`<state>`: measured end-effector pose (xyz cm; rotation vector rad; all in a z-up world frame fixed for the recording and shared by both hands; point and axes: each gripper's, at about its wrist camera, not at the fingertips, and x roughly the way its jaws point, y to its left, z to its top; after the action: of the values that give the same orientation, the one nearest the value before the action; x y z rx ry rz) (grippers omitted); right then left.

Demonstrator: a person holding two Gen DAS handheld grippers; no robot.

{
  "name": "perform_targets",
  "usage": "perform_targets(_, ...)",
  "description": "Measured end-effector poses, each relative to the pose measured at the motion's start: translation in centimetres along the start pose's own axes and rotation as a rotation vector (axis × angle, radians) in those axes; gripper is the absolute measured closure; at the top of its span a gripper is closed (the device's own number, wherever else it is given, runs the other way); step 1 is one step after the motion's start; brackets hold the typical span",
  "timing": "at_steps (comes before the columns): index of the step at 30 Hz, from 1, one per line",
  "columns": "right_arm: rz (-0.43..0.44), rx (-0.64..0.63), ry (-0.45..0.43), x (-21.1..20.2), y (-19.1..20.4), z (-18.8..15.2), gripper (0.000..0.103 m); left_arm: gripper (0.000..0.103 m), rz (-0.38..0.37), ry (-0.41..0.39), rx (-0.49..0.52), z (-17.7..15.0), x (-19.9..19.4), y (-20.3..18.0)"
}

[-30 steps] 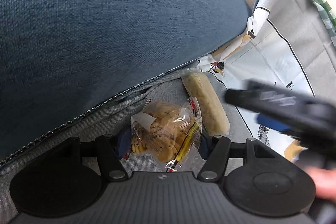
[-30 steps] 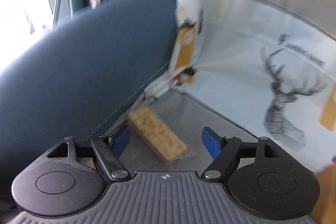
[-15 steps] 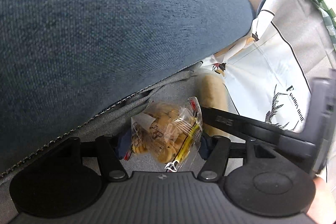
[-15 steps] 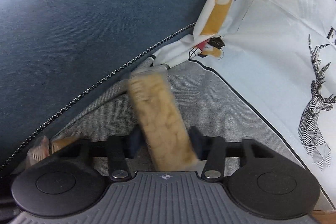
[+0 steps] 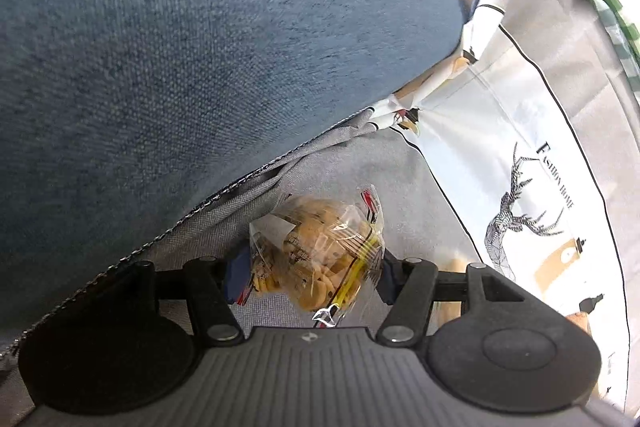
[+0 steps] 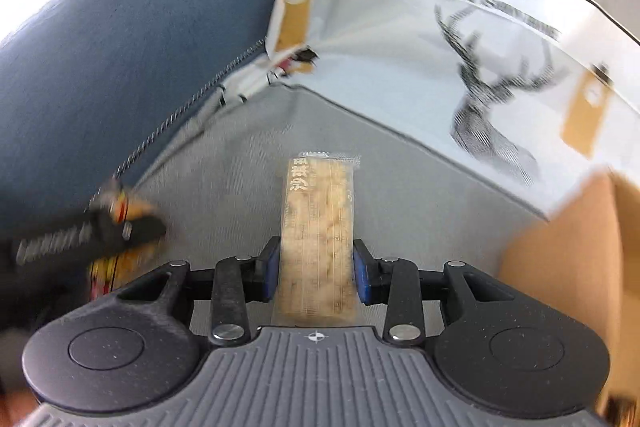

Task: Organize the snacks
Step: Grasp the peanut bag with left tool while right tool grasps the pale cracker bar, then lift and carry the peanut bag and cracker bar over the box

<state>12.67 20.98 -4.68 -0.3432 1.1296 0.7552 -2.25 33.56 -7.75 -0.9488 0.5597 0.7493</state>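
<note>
1. The left gripper (image 5: 310, 273) has its blue pads closed against both sides of a clear cookie packet (image 5: 316, 253), which sits pinched between them above the grey seat fabric (image 5: 372, 171).
2. The right gripper (image 6: 316, 273) is closed to the width of a long wrapped snack bar (image 6: 320, 227); the bar points straight forward, its far end free over the seat.
3. Around both lie a blue cushion (image 5: 200, 39) to the left and a white deer-print cloth (image 6: 480, 75) to the right; a cardboard box (image 6: 580, 251) edges into the right wrist view.
4. Judged step: both snacks are gripped and being carried off the seat.
5. The next move likely calls for taking each to a container, perhaps that box, and opening only once over it.
</note>
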Motion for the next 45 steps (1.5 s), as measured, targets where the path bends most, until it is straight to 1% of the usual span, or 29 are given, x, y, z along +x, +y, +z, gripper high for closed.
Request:
perform_targets(6,-0.042,0.066,0.001,-2.1,1.9,-4.7,0.065,0.037,-0.022,0.019,0.047,-0.3,-1.1,0.1)
perform_targets(10,-0.043,0.097,0.022,-2.3,2.3,-6.7,0.065,0.037,-0.041,0.065,0.037,-1.2,-2.2,0.9)
perform_targets(13,-0.035,0.11,0.029,-2.2,2.3,-7.6,0.065,0.037,-0.031,0.103,0.045,-2.1,-2.6,1.4)
perform_targets(16,-0.022,0.132,0.036,-1.8,2.2,-8.0,0.065,0.037,-0.027,0.131,0.056,-2.5,-2.3,1.5)
perform_targets(23,-0.022,0.165,0.03,-1.1,1.6,-8.1,0.062,0.036,-0.005,0.121,0.083,-3.0,-1.8,1.0)
perform_targets(26,-0.014,0.171,0.042,-0.9,1.5,-8.1,0.06,0.034,0.004,0.121,0.079,-3.1,-1.5,1.0)
perform_targets(29,-0.008,0.165,0.033,-0.8,1.3,-8.1,0.06,0.034,0.009,0.116,0.089,-3.1,-1.4,0.9)
perform_targets(30,-0.006,0.162,0.03,-0.7,1.3,-8.1,0.061,0.037,0.008,0.113,0.092,-3.1,-1.4,0.8)
perform_targets(31,-0.005,0.159,0.025,-0.8,1.3,-8.1,0.064,0.038,0.004,0.11,0.094,-3.1,-1.4,0.7)
perform_targets(32,-0.002,0.155,0.017,-0.9,1.2,-8.1,0.065,0.038,0.002,0.107,0.099,-3.1,-1.5,0.6)
perform_targets(35,0.001,0.157,-0.004,-1.4,1.0,-8.2,0.065,0.038,-0.002,0.108,0.101,-3.1,-1.5,0.5)
perform_targets(45,-0.054,0.127,-0.126,-5.5,0.5,-7.1,0.065,0.039,-0.044,0.095,0.105,-2.9,-2.4,-0.5)
